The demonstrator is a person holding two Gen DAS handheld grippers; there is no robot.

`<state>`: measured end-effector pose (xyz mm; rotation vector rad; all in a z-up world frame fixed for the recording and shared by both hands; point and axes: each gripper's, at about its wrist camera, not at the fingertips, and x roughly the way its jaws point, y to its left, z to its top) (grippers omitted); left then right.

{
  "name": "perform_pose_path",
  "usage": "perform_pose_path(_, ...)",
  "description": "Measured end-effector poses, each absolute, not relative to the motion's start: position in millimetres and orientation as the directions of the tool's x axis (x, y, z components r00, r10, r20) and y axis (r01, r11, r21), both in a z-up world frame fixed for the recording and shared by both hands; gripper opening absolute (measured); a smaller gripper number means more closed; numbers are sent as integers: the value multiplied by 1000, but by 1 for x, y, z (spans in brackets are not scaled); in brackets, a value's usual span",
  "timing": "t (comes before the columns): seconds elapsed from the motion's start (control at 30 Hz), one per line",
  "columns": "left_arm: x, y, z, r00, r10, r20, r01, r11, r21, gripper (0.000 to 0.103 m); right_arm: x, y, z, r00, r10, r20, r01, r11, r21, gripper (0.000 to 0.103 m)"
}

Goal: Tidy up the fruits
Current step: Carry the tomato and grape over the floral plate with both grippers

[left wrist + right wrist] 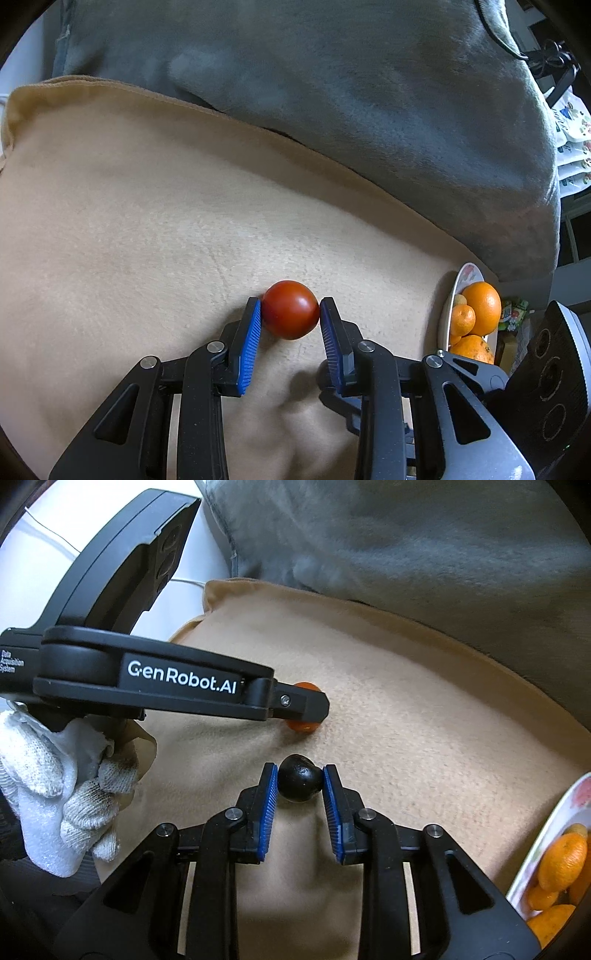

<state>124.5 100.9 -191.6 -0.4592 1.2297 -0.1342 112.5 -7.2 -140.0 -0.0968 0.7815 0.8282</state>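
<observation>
A gloved hand (62, 794) at the far left of the right wrist view carries the left tool (290, 309). Its black body reaches to the right across a tan blanket (147, 229), and its tip covers most of a tomato (290, 309), so only red-orange slivers show above and below the finger there. In the left wrist view that tomato sits on the blanket between the two blue pads (251, 343), which press its left and right sides: the left tool is clenched on the tomato.

Just nearer than the tomato and slightly to its right, the right tool (300, 783) grips a dark plum (299, 782). Both of its blue pads touch the plum's sides, so it is grasping the plum, low over the blanket; whether the plum rests on the cloth I cannot tell.

A grey blanket (369, 110) lies heaped along the far side of the tan one.

At the right edge a white plate (550, 834) with a printed rim stands on the blanket, well apart from both tools. It holds several oranges (482, 308), large ones and smaller ones piled touching each other.
</observation>
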Motion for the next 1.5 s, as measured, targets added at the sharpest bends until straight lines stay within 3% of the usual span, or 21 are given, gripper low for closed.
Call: perform_pose_path(1.5, 125, -27, -135, 316, -400, -860, 114, 916, -384, 31, 66, -197, -100, 651, 501, -569, -440, 861, 255, 26)
